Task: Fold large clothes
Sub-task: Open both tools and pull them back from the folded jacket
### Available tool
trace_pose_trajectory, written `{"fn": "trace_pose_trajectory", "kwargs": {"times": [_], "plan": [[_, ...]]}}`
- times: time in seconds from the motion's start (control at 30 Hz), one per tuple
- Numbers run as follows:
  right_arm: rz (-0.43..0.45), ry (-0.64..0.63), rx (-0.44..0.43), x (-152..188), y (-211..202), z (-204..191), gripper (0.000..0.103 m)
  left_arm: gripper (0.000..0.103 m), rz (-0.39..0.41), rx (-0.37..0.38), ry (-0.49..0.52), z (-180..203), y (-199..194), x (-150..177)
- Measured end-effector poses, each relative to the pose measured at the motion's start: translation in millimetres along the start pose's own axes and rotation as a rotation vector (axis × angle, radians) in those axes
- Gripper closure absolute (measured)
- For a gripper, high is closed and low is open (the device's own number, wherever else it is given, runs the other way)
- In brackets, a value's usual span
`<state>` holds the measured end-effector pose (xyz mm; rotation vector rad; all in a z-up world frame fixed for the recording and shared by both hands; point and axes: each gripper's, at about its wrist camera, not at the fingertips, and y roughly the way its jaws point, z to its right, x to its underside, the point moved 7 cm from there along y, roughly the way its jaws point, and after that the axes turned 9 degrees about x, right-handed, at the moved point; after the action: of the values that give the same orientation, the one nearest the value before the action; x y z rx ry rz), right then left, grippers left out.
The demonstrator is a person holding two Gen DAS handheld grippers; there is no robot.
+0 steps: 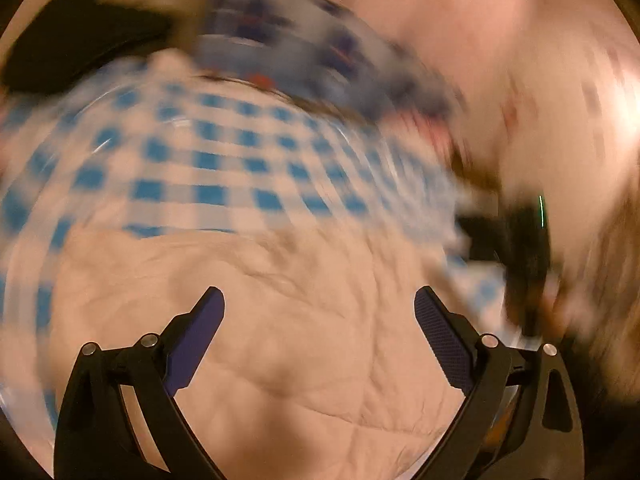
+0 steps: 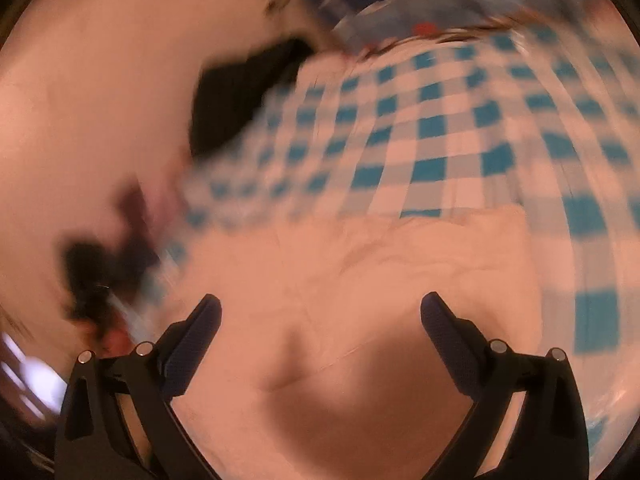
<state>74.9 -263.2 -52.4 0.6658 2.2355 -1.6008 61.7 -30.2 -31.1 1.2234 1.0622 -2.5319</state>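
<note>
- The left gripper [image 1: 319, 300] sits nearest its camera, jaws spread wide with nothing between them, the dark textured pads angled outward over pale fabric without touching it.
- The right gripper [image 2: 321, 306] is likewise at the bottom of its own view, jaws set wide apart and empty, above the same pale fabric.
- The blue-and-white checked cloth [image 1: 208, 152] is the largest thing in view; it covers the surface and stretches away beyond the garment in both views.
- The cream garment [image 1: 280, 320], wrinkled and creased, lies flat on the checked cloth right below both grippers; in the right wrist view [image 2: 360, 280] its far edge runs straight across and a corner shows at the right.
- A blue patterned bundle with red marks [image 1: 280, 44] lies at the far edge of the checked cloth, too blurred to identify.
- A black shape [image 2: 236, 100] rests beside that bundle at the cloth's edge, also blurred.
- Both views are heavily smeared, so fine detail is lost.
</note>
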Motion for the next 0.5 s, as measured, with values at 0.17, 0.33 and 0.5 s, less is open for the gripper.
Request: {"fn": "trace_pose_trajectory", "kwargs": {"times": [0.17, 0.33, 0.5], "plan": [[-0.133, -0.066, 0.184, 8.4, 79.7, -2.4, 0.007, 0.012, -0.18, -0.163, 0.111, 4.0, 77.1, 7.2], [-0.151, 0.067, 0.181, -2.8, 120.8, 38.2, 0.007, 0.01, -0.252, -0.281, -0.062, -62.7, 121.1, 15.8], [-0.149, 0.075, 0.22, -15.3, 115.9, 40.0, 0.007, 0.011, -0.255, -0.328, -0.083, -69.9, 114.3, 11.1]]}}
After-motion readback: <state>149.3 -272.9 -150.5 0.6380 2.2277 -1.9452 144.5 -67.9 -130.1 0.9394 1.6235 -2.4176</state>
